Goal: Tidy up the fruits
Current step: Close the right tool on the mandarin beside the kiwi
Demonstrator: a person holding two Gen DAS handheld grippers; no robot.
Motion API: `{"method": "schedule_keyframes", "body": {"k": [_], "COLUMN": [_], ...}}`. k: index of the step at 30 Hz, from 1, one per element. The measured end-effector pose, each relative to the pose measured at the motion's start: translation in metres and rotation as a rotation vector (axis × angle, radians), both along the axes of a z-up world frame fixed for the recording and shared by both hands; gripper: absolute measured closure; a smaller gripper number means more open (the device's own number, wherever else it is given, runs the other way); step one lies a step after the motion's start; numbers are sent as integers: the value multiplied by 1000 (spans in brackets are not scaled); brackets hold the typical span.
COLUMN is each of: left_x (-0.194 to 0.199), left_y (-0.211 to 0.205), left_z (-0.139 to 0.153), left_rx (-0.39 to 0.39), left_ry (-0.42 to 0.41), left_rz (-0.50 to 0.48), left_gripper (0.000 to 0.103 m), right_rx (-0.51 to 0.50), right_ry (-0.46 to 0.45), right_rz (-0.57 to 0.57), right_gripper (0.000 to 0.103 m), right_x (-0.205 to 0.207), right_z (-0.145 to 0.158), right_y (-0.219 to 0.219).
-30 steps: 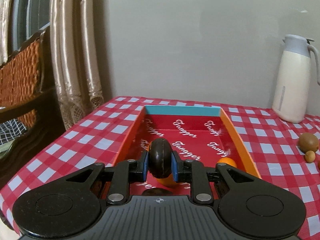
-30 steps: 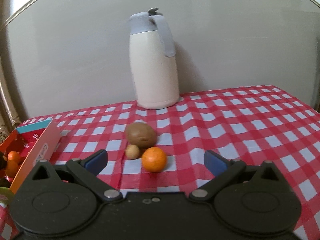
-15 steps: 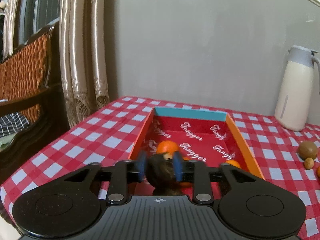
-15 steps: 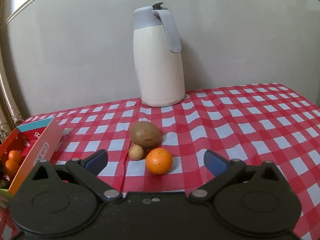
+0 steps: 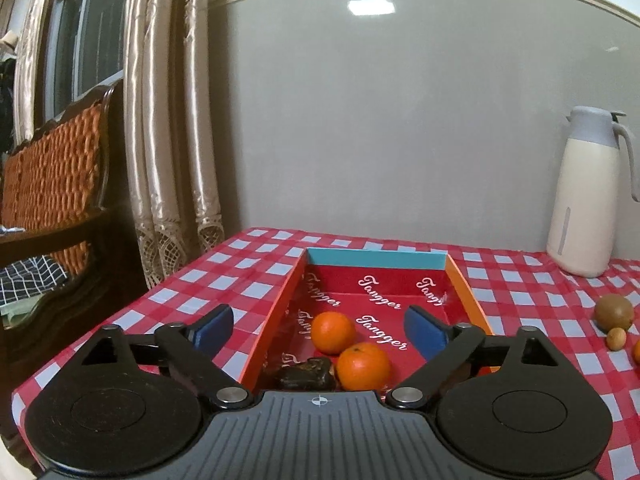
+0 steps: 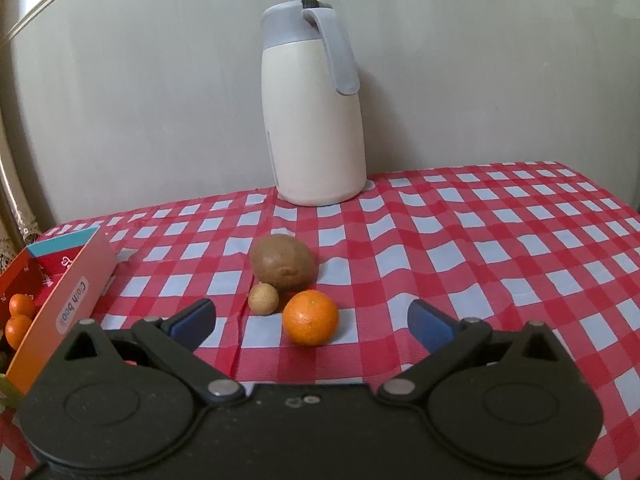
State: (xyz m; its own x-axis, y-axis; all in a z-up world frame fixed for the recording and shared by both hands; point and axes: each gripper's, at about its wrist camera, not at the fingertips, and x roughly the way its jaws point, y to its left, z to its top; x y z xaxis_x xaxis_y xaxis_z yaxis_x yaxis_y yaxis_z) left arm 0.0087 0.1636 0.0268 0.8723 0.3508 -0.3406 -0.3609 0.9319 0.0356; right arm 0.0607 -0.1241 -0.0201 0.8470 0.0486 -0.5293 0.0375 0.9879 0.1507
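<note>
My left gripper (image 5: 318, 326) hovers over the near end of a red box (image 5: 376, 260) with orange walls; its jaws are opening and nothing is between the pads. In the box lie two oranges (image 5: 333, 332) (image 5: 363, 365) and a dark brown fruit (image 5: 306, 372) at the near end. My right gripper (image 6: 310, 320) stands open just short of an orange (image 6: 310, 317) on the checked cloth. Behind that orange sit a small tan fruit (image 6: 263, 298) and a brown kiwi (image 6: 282, 262). The box (image 6: 72, 300) shows at the left edge of the right wrist view.
A cream jug with a grey lid (image 6: 314, 120) stands at the back against the wall. The red-and-white checked tablecloth (image 6: 480, 240) covers the table. Left of the table are curtains (image 5: 168, 120) and a wooden chair with an orange woven back (image 5: 56, 184).
My left gripper has opened and let the dark fruit drop into the box beside the oranges. The right gripper has stayed open, with the orange a little nearer.
</note>
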Motion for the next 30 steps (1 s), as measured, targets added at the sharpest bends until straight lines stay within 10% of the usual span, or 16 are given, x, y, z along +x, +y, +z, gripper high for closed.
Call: {"method": "schedule_keyframes", "body": {"k": [19,25,30], "left_x": [-3,-6,-9], "left_y": [14,20,26], "left_z": [0,0,2], "left_rx": [-24,-30,-46], "left_ry": [0,-3,-8], "left_rz": [40,56,70], "left_gripper": [6,5,5], "right_rx": [64,72,43], "right_ry": [78,128,130], "right_rz": [2,13,37], "right_gripper": [25,57,64], "right_x": [29,41,44], "right_z": [-15,-24,-26], "right_y": [-5,-1,7]}}
